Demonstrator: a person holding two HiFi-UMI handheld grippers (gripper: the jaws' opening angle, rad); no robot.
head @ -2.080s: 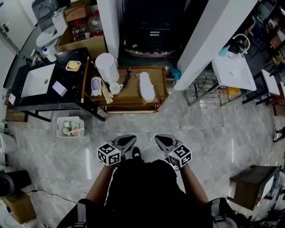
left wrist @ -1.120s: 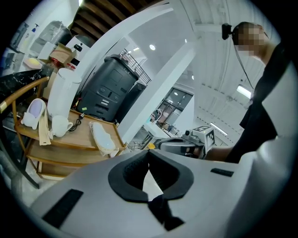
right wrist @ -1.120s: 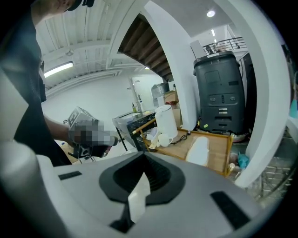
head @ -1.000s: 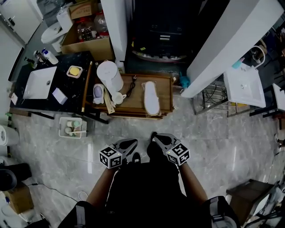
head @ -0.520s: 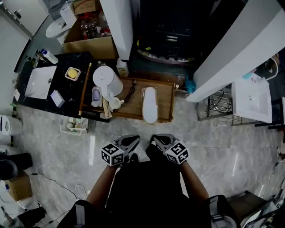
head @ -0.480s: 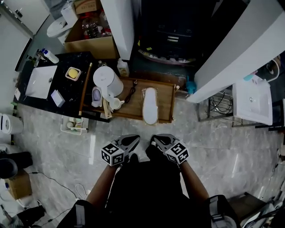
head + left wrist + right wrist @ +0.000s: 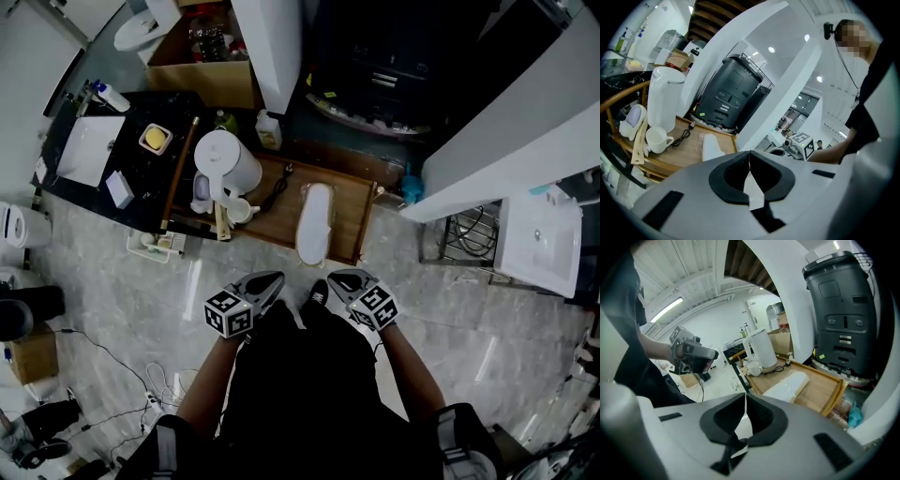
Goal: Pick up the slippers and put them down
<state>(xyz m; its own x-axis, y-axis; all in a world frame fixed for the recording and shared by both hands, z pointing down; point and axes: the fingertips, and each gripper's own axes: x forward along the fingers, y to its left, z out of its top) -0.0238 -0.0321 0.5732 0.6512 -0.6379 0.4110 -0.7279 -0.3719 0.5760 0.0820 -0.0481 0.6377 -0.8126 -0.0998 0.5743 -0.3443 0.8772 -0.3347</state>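
Note:
A white slipper [image 7: 314, 223] lies lengthwise on a low wooden tray table [image 7: 352, 208], toe toward me; it also shows in the left gripper view [image 7: 711, 146] and the right gripper view [image 7: 788, 384]. My left gripper [image 7: 268, 281] is held in front of my body, short of the table's near edge, jaws shut on nothing [image 7: 749, 156]. My right gripper [image 7: 339, 280] hangs beside it, just below the slipper's near end, also shut and empty [image 7: 745, 399]. Only one slipper is visible.
On the tray's left stand a white kettle [image 7: 226, 161], a white cup [image 7: 235, 210] and a black cord [image 7: 277, 187]. A black counter with a sink [image 7: 86, 150] lies left, a white pillar [image 7: 277, 47] and a dark machine [image 7: 394, 56] behind, and a white basin [image 7: 544, 244] right.
The person has stepped closer to the tray table; the slipper and table now lie nearer both grippers. Both grippers stayed shut and moved forward together.

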